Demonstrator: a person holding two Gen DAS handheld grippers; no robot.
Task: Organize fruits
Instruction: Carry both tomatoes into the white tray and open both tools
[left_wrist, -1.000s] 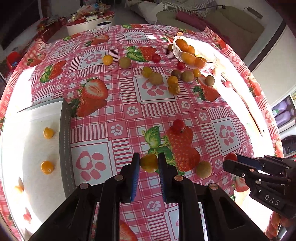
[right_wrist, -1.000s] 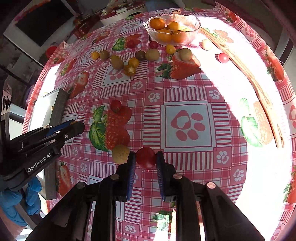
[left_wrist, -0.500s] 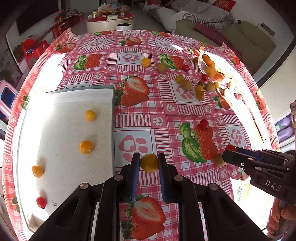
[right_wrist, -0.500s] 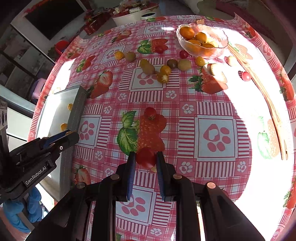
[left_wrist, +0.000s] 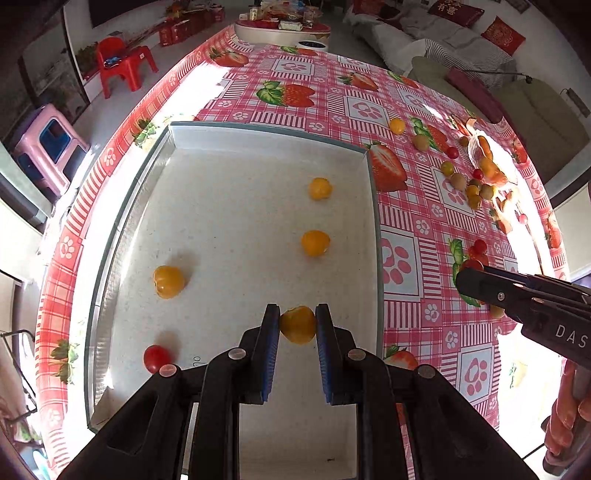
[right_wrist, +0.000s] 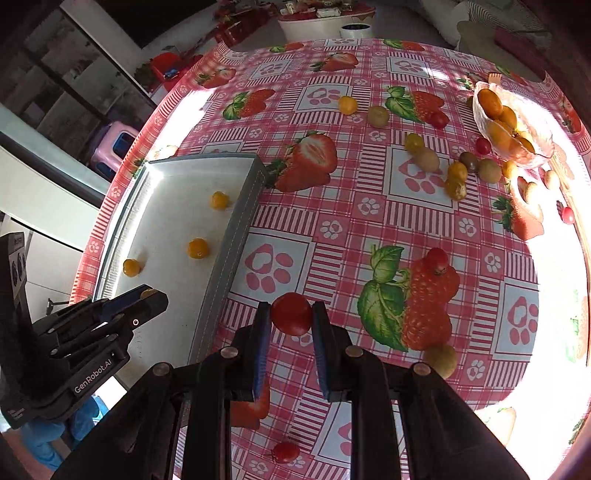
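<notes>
My left gripper (left_wrist: 297, 325) is shut on a yellow tomato (left_wrist: 297, 325) and hangs over the near part of the white tray (left_wrist: 372, 206). In the tray lie three yellow tomatoes (left_wrist: 315, 243) and one red tomato (left_wrist: 156, 358). My right gripper (right_wrist: 290, 314) is shut on a red tomato (right_wrist: 291, 313) above the pink strawberry tablecloth (right_wrist: 369, 206), just right of the tray's grey wall (right_wrist: 236, 236). The right gripper also shows at the right edge of the left wrist view (left_wrist: 466, 277); the left gripper (right_wrist: 151, 295) shows at the lower left of the right wrist view.
Several red, yellow and green-brown fruits (right_wrist: 424, 158) lie scattered at the far side beside a glass bowl (right_wrist: 539, 157) of orange fruit. A red tomato (right_wrist: 437, 258), a pale fruit (right_wrist: 441, 360) and another red tomato (right_wrist: 284, 451) lie nearer. Stools stand on the floor at the left.
Both grippers have swept left across the table with their tomatoes still gripped. The left one has gone from over the cloth to over the tray; the right one has neared the tray's wall.
</notes>
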